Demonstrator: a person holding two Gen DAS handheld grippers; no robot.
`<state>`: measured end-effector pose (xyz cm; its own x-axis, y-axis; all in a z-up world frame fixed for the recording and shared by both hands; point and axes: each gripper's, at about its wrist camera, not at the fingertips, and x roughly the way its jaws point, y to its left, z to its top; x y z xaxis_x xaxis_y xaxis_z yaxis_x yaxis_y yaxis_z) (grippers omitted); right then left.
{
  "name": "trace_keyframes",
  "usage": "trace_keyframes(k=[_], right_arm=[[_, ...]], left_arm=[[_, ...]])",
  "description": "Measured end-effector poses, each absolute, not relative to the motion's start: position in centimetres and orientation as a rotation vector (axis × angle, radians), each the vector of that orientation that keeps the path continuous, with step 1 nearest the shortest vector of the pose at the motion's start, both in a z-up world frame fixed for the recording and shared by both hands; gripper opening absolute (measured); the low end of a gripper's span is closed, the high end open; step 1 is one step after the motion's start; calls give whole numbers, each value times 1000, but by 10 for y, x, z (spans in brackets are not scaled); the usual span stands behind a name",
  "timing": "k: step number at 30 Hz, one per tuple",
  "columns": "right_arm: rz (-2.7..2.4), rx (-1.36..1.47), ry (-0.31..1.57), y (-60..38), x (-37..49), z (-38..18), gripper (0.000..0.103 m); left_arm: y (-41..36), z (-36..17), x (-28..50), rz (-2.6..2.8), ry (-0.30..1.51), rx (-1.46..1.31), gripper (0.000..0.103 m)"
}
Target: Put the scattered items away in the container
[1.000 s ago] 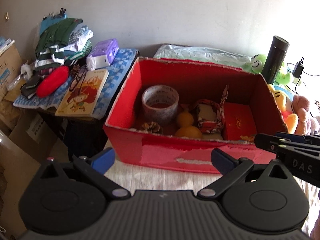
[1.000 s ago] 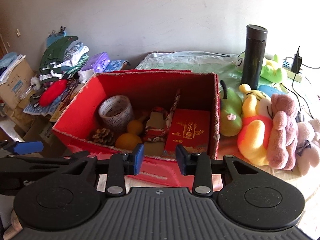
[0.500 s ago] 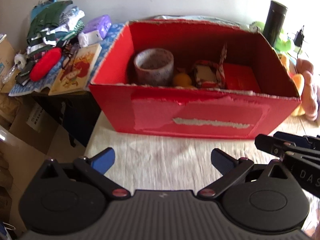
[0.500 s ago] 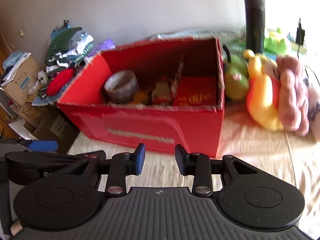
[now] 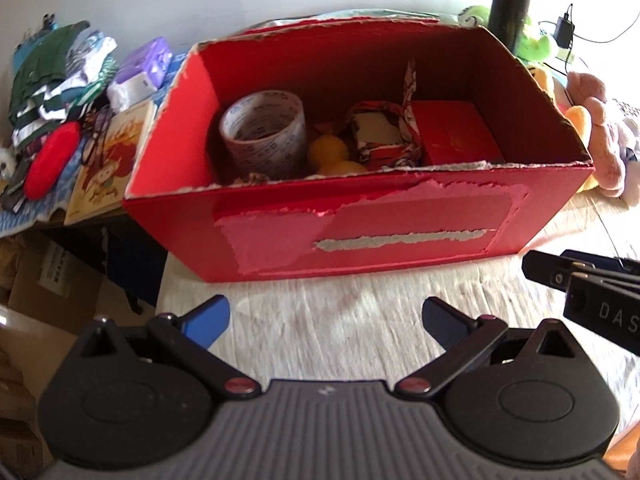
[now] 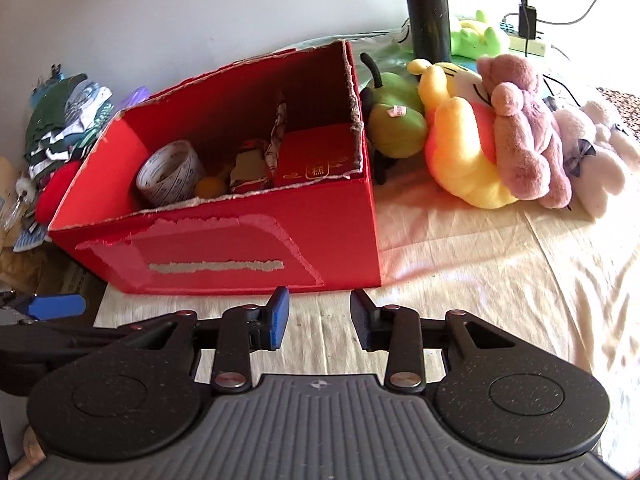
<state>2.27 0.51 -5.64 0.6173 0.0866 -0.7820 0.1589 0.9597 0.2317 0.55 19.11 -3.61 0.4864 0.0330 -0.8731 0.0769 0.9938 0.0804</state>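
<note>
A red cardboard box [image 5: 360, 236] stands on a cream cloth, its torn front wall facing me. Inside it sit a roll of tape [image 5: 260, 132], oranges [image 5: 328, 152], a patterned pouch [image 5: 384, 140] and a small red gift box [image 5: 456, 136]. My left gripper [image 5: 324, 316] hangs open over the cloth in front of the box, with nothing between its fingers. In the right wrist view the box [image 6: 224, 248] sits up and to the left, and my right gripper [image 6: 320, 312] stands open with a narrower gap, empty, just before its front wall.
Plush toys [image 6: 480, 128] lie to the right of the box, with a black flask [image 6: 426, 8] and a charger [image 6: 528, 20] behind them. To the left, a side table holds folded clothes [image 5: 52, 68], a picture book [image 5: 112, 160] and a red pouch [image 5: 50, 164]. Cardboard cartons [image 5: 48, 280] stand below it.
Both grippers have sunk and pulled back from above the box, so its front wall and the cloth before it now show. Neither gripper's opening has changed.
</note>
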Motion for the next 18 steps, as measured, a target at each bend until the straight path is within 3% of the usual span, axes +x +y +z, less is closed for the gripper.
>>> trace_keyframes(k=[18], right_arm=[[-97,360,860,26,23,-41,38]], left_arm=[[227,-16,10,-19,1042,153,102]])
